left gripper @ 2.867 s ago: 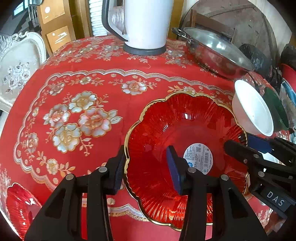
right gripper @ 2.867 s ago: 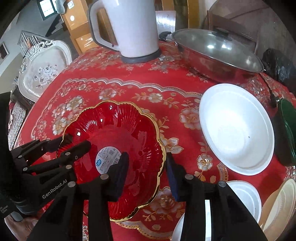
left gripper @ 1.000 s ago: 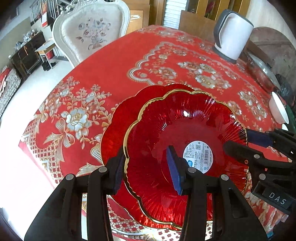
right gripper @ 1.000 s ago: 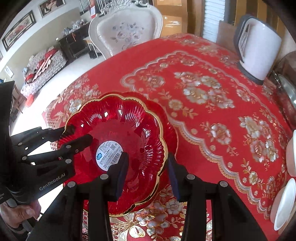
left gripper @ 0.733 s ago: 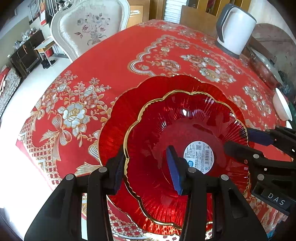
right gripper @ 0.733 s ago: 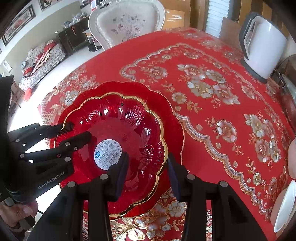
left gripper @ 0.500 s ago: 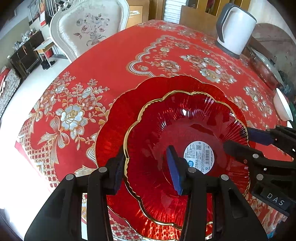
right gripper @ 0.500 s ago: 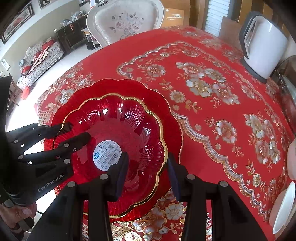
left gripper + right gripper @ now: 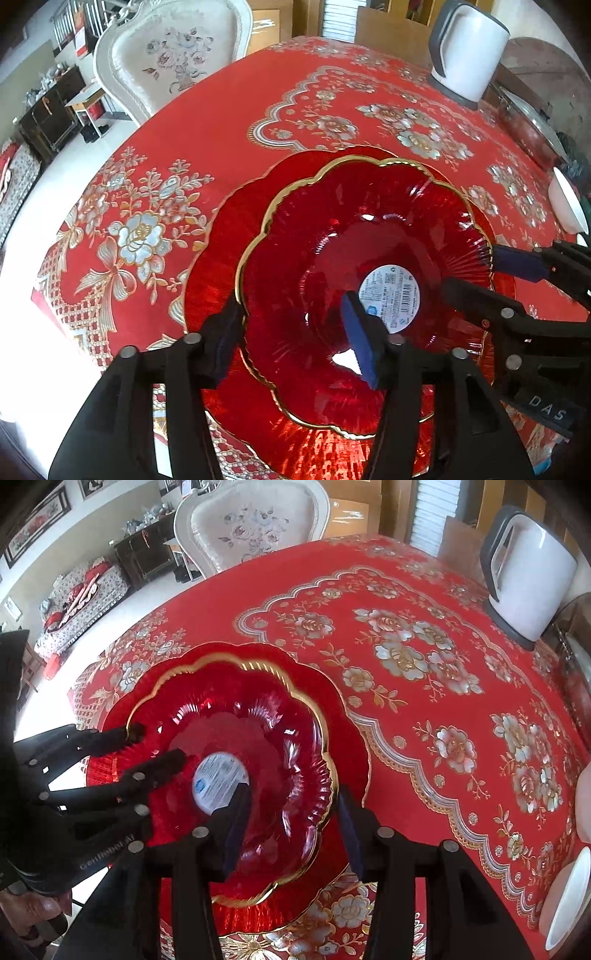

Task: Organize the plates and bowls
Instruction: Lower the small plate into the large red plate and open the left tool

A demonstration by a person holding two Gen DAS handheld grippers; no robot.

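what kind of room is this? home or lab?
Most likely a home dining area. A round table with a red floral tablecloth holds an electric kettle, an ornate upholstered chair stands at the table, and a sofa and dark cabinet show behind.

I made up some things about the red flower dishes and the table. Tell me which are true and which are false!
1. The smaller red bowl sits inside a bigger red plate. True.
2. The bowl has a silver rim. False: its wavy rim is gold.
3. A white sticker is in the middle of the bowl. True.
4. The kettle on the table is black. False: it is white with a grey handle.
5. The left tongs and right tongs both straddle the bowl's rim, their jaws opening. True.
6. The tablecloth is plain blue. False: it is red with flowers.
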